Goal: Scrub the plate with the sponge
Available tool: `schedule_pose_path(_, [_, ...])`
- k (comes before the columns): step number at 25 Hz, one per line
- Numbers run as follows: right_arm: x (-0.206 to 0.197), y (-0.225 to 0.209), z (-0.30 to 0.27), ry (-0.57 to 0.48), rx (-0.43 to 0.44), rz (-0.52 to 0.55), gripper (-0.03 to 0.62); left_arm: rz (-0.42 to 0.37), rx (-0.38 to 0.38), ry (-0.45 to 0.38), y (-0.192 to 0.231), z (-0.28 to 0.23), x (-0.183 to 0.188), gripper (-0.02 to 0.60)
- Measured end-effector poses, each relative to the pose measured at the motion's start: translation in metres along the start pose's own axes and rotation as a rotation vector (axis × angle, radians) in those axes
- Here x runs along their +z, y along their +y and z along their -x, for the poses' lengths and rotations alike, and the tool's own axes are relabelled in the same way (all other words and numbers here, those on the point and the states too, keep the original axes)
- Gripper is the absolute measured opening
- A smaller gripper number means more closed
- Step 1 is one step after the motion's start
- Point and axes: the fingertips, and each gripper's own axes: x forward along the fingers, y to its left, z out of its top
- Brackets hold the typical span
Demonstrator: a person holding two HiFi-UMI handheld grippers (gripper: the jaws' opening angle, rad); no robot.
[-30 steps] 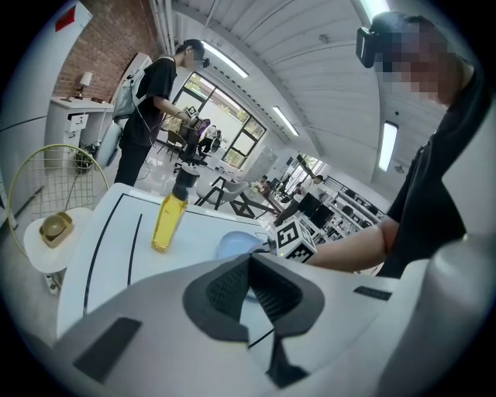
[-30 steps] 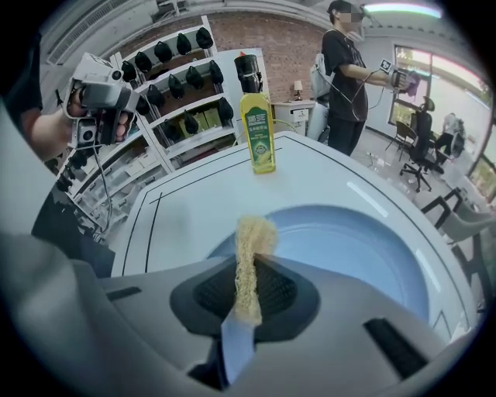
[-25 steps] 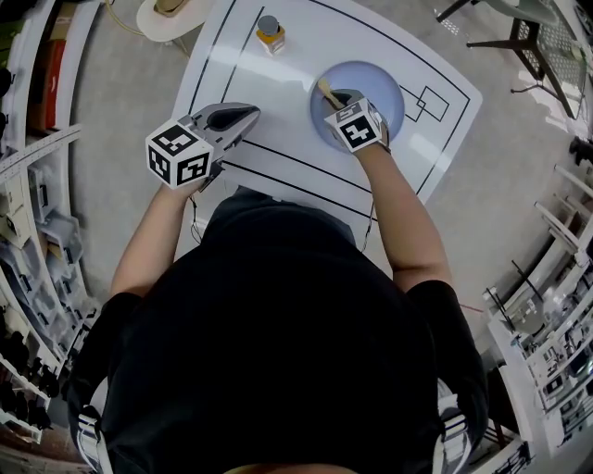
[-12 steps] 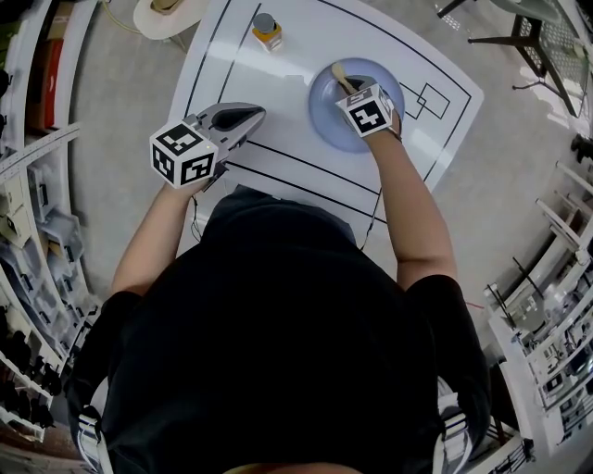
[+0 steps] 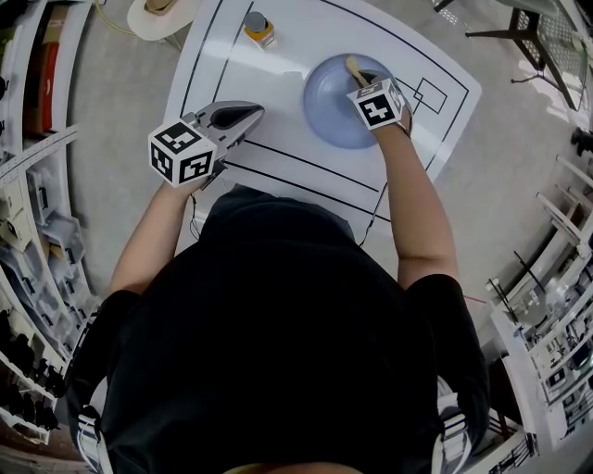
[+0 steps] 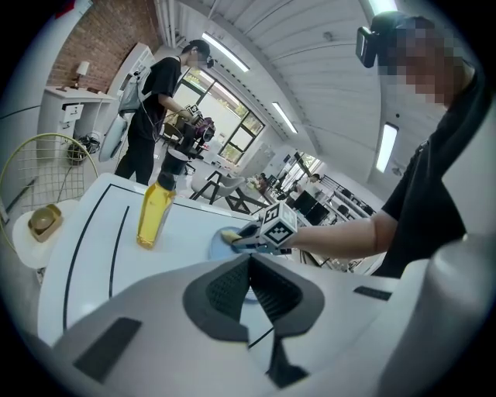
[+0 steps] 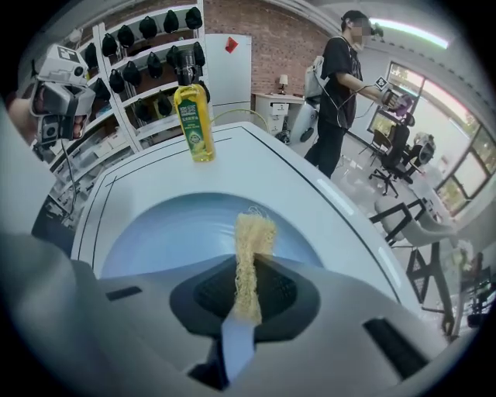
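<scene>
A light blue plate (image 5: 332, 93) (image 7: 178, 233) lies on the white table at the far right. My right gripper (image 5: 361, 76) (image 7: 249, 275) is over the plate's far right part, shut on a yellow fibrous sponge (image 7: 252, 240) (image 5: 353, 66) that sticks out past the jaws onto the plate. My left gripper (image 5: 243, 118) (image 6: 249, 283) hovers over the table's near left, apart from the plate, jaws shut with nothing between them. In the left gripper view the plate (image 6: 219, 245) shows beyond the jaws with the right gripper on it.
A yellow soap bottle (image 5: 258, 28) (image 7: 194, 120) (image 6: 155, 209) stands at the table's far left. Black lines mark the table top (image 5: 278, 74). Shelves line the left side and a person (image 7: 341, 85) stands beyond the table.
My right gripper has slid the sponge across the plate from its near left part toward its far right rim. The left gripper has stayed put.
</scene>
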Motion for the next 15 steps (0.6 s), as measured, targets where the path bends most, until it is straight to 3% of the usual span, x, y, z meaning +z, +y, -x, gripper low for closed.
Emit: schedule_pose_path(15, [-0.061,-0.025,0.017,0.083,-0.088,-0.117,0.035,-0.013,-0.026,0.021,-0.006,-0.011,0.003,0.008])
